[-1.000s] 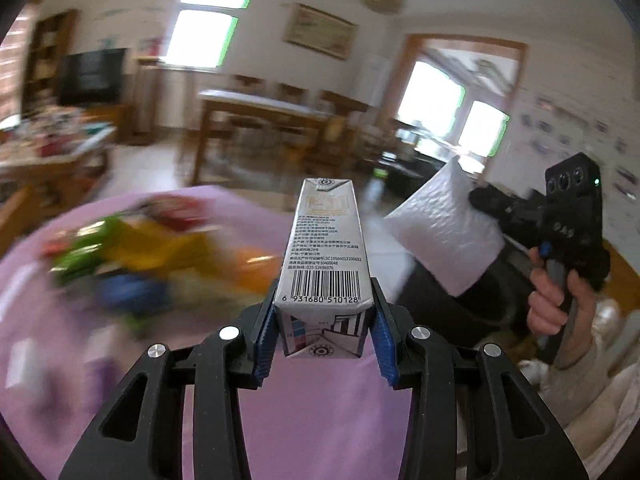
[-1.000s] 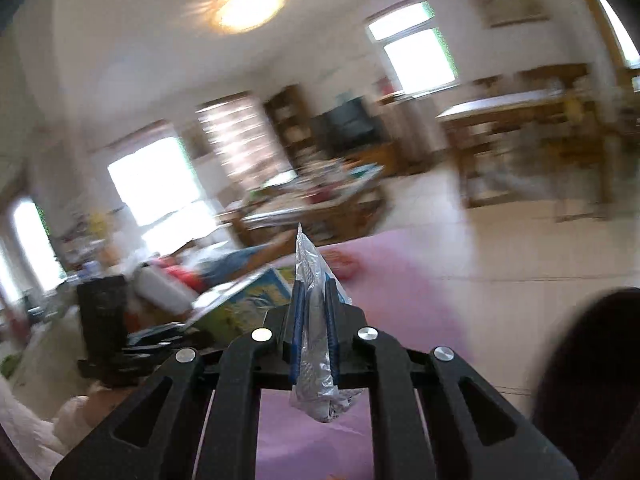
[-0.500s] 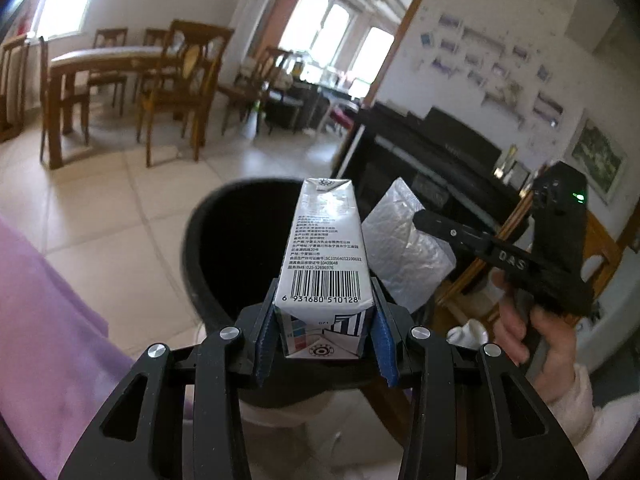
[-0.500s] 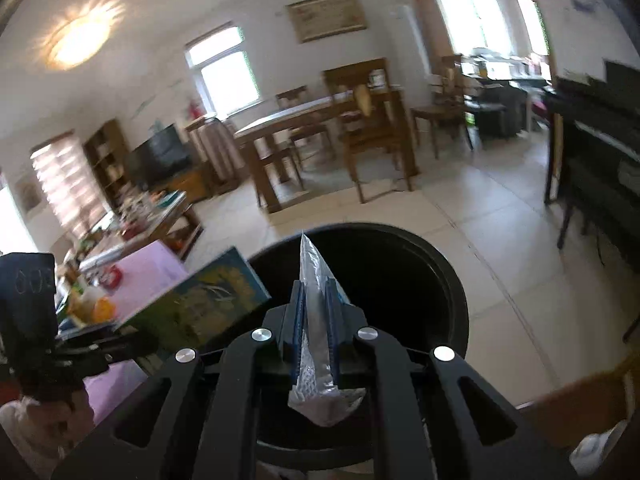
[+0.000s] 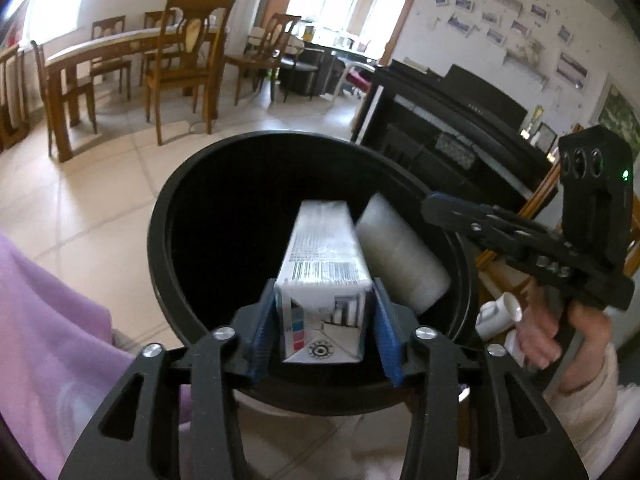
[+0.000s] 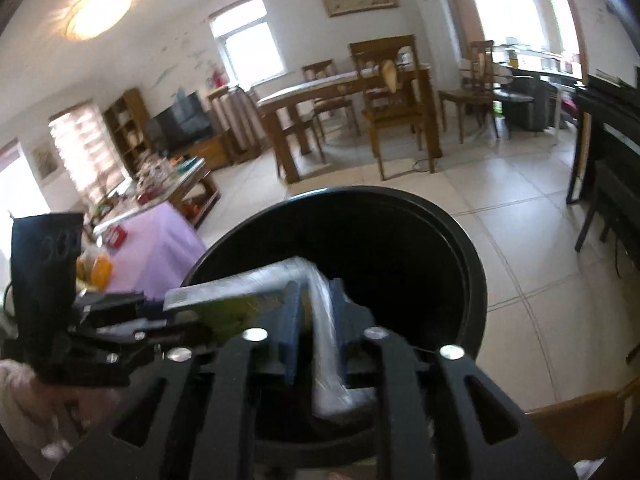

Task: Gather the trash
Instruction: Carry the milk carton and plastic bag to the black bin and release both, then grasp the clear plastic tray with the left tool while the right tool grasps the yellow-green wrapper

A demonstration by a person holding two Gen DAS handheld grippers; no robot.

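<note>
Over the mouth of a black bin point(image 5: 168, 216), both grippers pointing down into it. Between the blue pads of the left gripper point(image 5: 325, 322), a drink carton point(image 5: 324, 264): jaws opening, narrow gaps showing at either side of the carton, pads no longer pressing, carton blurred and tipped nose-first into the dark of the bin. White box with a barcode on the upper face, printed text above it, a folded end with a round mark and blue and red patches facing the camera. Just to its right, a silvery plastic wrapper point(image 5: 400, 256), also inside the bin's rim. In the right wrist view, the same wrapper point(image 6: 326, 340) between the blue pads of the right gripper point(image 6: 316, 328), jaws opening, wrapper streaked with motion blur, whether touching either pad impossible to tell. Crinkled, translucent, pale grey.
</note>
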